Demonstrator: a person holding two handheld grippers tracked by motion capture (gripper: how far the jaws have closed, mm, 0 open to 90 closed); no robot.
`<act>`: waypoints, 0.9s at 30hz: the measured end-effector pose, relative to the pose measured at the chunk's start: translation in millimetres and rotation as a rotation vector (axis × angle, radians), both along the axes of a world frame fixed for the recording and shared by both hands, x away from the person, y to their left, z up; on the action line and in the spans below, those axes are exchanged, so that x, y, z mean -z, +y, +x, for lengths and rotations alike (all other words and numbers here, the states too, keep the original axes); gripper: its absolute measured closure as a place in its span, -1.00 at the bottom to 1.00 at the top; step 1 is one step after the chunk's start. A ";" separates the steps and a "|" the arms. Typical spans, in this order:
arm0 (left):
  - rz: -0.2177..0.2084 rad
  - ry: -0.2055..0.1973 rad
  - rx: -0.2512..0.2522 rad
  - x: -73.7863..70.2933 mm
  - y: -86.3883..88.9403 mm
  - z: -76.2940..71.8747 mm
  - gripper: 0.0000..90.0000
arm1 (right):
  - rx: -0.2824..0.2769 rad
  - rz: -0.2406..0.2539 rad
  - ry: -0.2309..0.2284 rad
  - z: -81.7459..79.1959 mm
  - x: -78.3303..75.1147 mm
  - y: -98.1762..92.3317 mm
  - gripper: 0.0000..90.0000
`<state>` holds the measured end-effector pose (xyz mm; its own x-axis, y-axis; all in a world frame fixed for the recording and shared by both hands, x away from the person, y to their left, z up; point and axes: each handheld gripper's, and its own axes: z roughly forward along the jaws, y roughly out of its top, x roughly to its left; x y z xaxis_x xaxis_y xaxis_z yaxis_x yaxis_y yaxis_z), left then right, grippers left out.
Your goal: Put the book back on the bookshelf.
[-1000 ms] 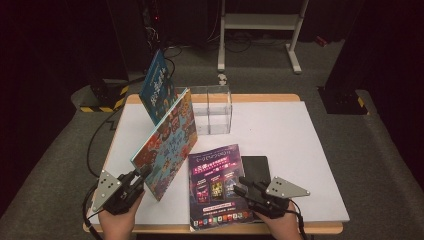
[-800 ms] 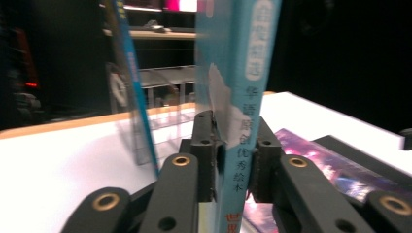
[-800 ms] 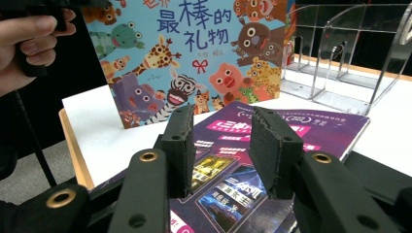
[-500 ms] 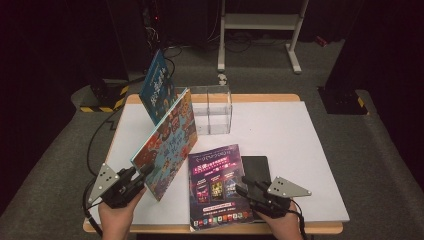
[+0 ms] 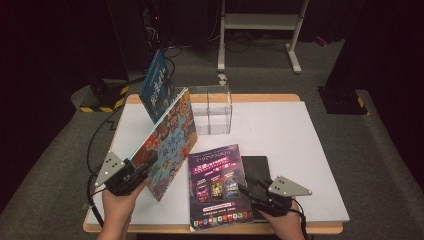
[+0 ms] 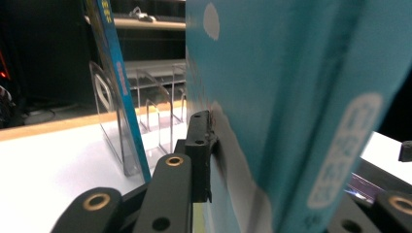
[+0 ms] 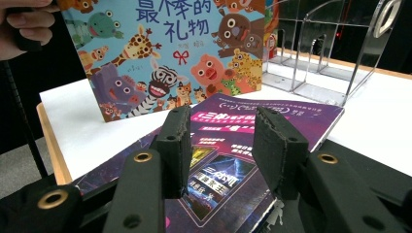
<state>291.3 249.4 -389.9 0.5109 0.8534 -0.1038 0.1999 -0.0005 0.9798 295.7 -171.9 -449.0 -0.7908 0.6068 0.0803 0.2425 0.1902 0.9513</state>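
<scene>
- holding the animal picture book [image 5: 167,140] by its lower edge, the left tongs [image 5: 134,172] are clamped on it near the desk's [image 5: 300,150] front-left corner; keep it upright while steering toward the clear rack [image 5: 212,107] at the back edge.
- right tongs [image 5: 250,190] hover part-open and empty over the purple magazine [image 5: 217,185] at the front edge.
- in the left gripper view the far jaw is hidden behind the cover.

You are in a dim lab or studio: a white desk [image 5: 300,150] on grey carpet [image 5: 380,150], black curtains, trailing cables and a metal stand [image 5: 257,25] behind.
</scene>
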 end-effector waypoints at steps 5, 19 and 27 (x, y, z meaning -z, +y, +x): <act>-0.022 0.004 -0.029 -0.4 2.0 1.8 0.64 | 0.009 -0.008 0.009 3.5 1.6 -0.8 0.27; 0.050 -0.010 -0.153 -17.6 -15.1 2.8 0.60 | 0.069 -0.064 0.053 14.6 14.9 -21.1 0.25; 0.057 -0.008 -0.152 -20.4 -23.8 2.9 0.78 | 0.057 -0.022 0.073 16.2 16.5 -29.7 0.26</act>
<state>294.2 225.5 -369.5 0.3762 0.9252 -0.0497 0.1941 -0.0262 0.9806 311.8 -201.6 -465.5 -0.7473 0.6531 0.1227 0.3223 0.1947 0.9264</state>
